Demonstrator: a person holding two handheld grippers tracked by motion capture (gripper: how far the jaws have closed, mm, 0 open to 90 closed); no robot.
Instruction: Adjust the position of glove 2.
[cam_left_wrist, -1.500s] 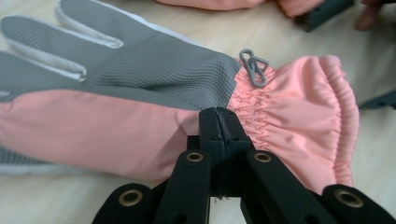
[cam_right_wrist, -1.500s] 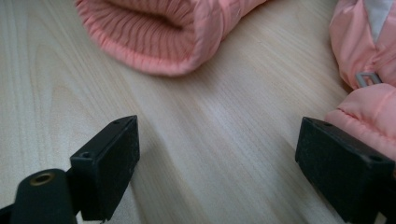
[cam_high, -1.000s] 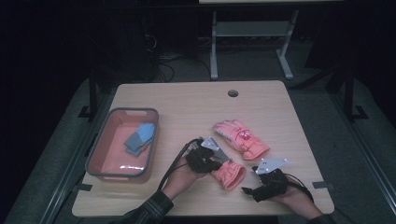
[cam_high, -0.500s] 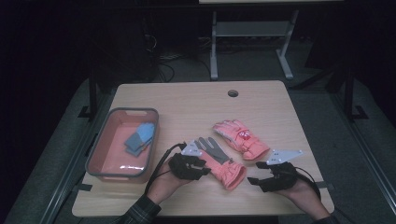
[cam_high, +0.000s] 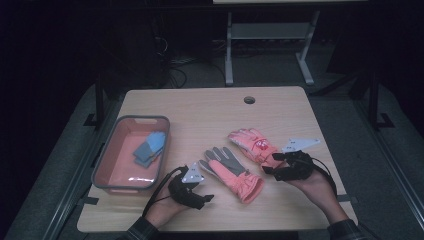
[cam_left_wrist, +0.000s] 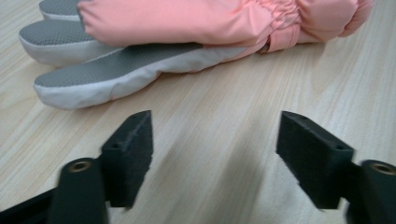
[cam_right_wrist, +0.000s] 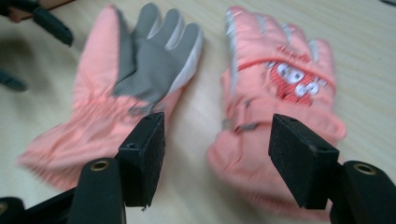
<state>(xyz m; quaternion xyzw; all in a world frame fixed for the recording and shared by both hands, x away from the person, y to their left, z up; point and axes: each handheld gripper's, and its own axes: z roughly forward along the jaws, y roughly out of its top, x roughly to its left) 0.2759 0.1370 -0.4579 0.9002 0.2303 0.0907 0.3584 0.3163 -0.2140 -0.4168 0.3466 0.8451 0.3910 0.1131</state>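
Note:
Two pink gloves lie side by side on the wooden table (cam_high: 200, 107). The nearer glove (cam_high: 232, 172) (cam_right_wrist: 140, 70) (cam_left_wrist: 187, 21) rests with its grey palm up. The printed glove (cam_high: 255, 146) (cam_right_wrist: 280, 79) lies back up beside it. My left gripper (cam_high: 207, 197) (cam_left_wrist: 217, 119) sits just left of the grey-palmed glove; its jaws have just been opening and nothing is between them. My right gripper (cam_high: 270, 167) (cam_right_wrist: 218, 120) hovers at the printed glove's cuff. Its jaws have just been closing a little, still apart, with the cuff below and between them.
A grey-rimmed pink tray (cam_high: 107, 160) stands at the table's left with folded blue cloth items (cam_high: 149, 147) inside. A cable hole (cam_high: 249, 100) sits near the far edge. My left gripper's jaws (cam_right_wrist: 51, 25) show at the top left of the right gripper view.
My left gripper let go of the grey-palmed glove and drew back to the left; the glove now lies spread, palm up. My right gripper moved from the front edge to the printed glove's cuff.

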